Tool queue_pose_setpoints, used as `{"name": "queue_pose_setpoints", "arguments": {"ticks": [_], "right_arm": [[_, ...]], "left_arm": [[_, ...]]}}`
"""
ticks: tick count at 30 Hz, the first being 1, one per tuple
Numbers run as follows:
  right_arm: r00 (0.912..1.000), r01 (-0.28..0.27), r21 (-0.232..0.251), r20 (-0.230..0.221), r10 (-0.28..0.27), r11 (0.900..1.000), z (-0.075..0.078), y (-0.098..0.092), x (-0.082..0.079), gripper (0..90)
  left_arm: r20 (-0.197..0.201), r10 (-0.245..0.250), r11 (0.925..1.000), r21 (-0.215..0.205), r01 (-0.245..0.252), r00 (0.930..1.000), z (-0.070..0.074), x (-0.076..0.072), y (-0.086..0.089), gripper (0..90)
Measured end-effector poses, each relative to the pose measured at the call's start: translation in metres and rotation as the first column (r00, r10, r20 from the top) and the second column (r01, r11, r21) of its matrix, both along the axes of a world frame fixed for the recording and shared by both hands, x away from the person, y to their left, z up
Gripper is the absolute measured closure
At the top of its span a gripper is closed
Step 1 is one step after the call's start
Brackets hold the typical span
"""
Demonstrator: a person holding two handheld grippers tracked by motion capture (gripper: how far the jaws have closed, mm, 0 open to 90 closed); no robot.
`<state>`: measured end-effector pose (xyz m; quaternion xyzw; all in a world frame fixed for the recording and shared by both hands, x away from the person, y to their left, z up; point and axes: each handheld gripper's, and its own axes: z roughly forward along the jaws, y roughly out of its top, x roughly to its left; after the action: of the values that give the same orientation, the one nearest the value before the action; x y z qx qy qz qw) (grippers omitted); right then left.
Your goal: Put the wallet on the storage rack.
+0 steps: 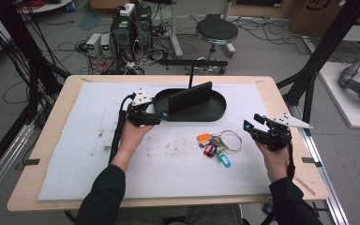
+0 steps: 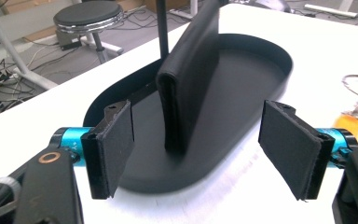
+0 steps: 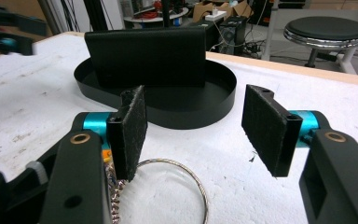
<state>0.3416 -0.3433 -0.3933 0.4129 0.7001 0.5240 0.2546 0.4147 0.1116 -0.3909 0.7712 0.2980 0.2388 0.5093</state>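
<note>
With the wallet point(image 1: 190, 97) standing on edge in the tray point(image 1: 218, 112), we have the left tool point(image 1: 161, 116) released at the tray's near end to straddle it, the right tool point(image 1: 251, 125) released beside the keys point(image 1: 215, 145) on the worktop point(image 1: 75, 154).

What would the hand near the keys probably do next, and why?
Probably lower the right gripper a little toward the keys and close on the ring. Its jaws stand open and hold nothing, and in the right gripper view the ring lies on the mat just beneath them. The left gripper, also open, is at the tray, where a wallet stands upright.
</note>
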Motion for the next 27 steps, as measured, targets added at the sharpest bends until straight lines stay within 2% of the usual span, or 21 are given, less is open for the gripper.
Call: {"name": "queue_pose_setpoints", "arguments": {"ticks": [4, 5, 6, 7, 8, 9, 10, 11, 12, 17, 21, 24, 27], "right_arm": [[1.0, -0.001, -0.003, -0.001, 0.001, 1.0, 0.0, 0.001, 0.0, 40.9], [1.0, 0.0, -0.007, 0.0, 0.0, 1.0, 0.0, 0.001, 0.0, 40.9], [1.0, 0.0, -0.007, 0.0, 0.0, 1.0, 0.0, 0.001, 0.0, 40.9], [1.0, 0.0, -0.008, -0.004, 0.0, 1.0, 0.0, 0.002, 0.0, 40.9], [1.0, 0.0, -0.008, -0.004, 0.0, 1.0, 0.0, 0.002, 0.0, 40.9], [1.0, 0.002, -0.009, -0.001, -0.002, 1.0, 0.0, 0.001, -0.001, 40.9], [1.0, 0.002, -0.009, -0.001, -0.002, 1.0, 0.0, 0.001, -0.001, 40.9], [1.0, 0.004, -0.008, -0.002, -0.004, 1.0, 0.001, 0.001, -0.002, 40.9], [1.0, 0.004, -0.008, -0.002, -0.004, 1.0, 0.001, 0.001, -0.002, 40.9], [0.9999, 0.017, -0.01, -0.003, -0.017, 1.0, 0.003, -0.003, -0.003, 40.9], [0.9995, 0.031, -0.009, -0.004, -0.031, 0.999, 0.004, -0.006, -0.004, 40.6], [0.9994, 0.033, -0.007, -0.005, -0.033, 0.999, 0.003, -0.007, -0.005, 40.5], [0.9993, 0.036, -0.001, 0.002, -0.036, 0.999, 0.005, -0.008, -0.008, 40.5]], "left_arm": [[0.01, -0.008, 0.9996, -0.025, 0.009, 0.9999, 0.003, -0.018, 0.01, 26.6], [0.021, -0.008, 0.9991, -0.042, 0.009, 0.9998, 0.004, -0.03, 0.017, 26.6], [0.021, -0.008, 0.9991, -0.042, 0.009, 0.9998, 0.004, -0.03, 0.017, 26.9], [0.034, -0.003, 0.9971, -0.075, 0.005, 0.9994, 0.004, -0.043, 0.024, 27.4], [0.034, -0.003, 0.9971, -0.075, 0.005, 0.9994, 0.004, -0.043, 0.024, 27.4], [0.027, -0.002, 0.9955, -0.095, 0.005, 0.9996, 0.003, -0.054, 0.032, 27.4], [0.027, -0.002, 0.9955, -0.095, 0.005, 0.9996, 0.003, -0.054, 0.032, 27.4], [0.021, 0.005, 0.9943, -0.107, -0.003, 0.9998, 0.001, -0.064, 0.038, 27.4], [0.021, 0.005, 0.9943, -0.107, -0.003, 0.9998, 0.001, -0.064, 0.038, 27.4], [0.017, 0.043, 0.9954, -0.087, -0.042, 0.9989, -0.01, -0.088, 0.061, 27.4], [0.002, 0.069, 0.9939, -0.087, -0.068, 0.9976, -0.017, -0.095, 0.073, 27.2], [0.001, 0.076, 0.9928, -0.093, -0.076, 0.9971, -0.018, -0.096, 0.076, 27.2], [0.018, 0.072, 0.9929, -0.096, -0.07, 0.9972, -0.015, -0.096, 0.076, 26.8]]}}
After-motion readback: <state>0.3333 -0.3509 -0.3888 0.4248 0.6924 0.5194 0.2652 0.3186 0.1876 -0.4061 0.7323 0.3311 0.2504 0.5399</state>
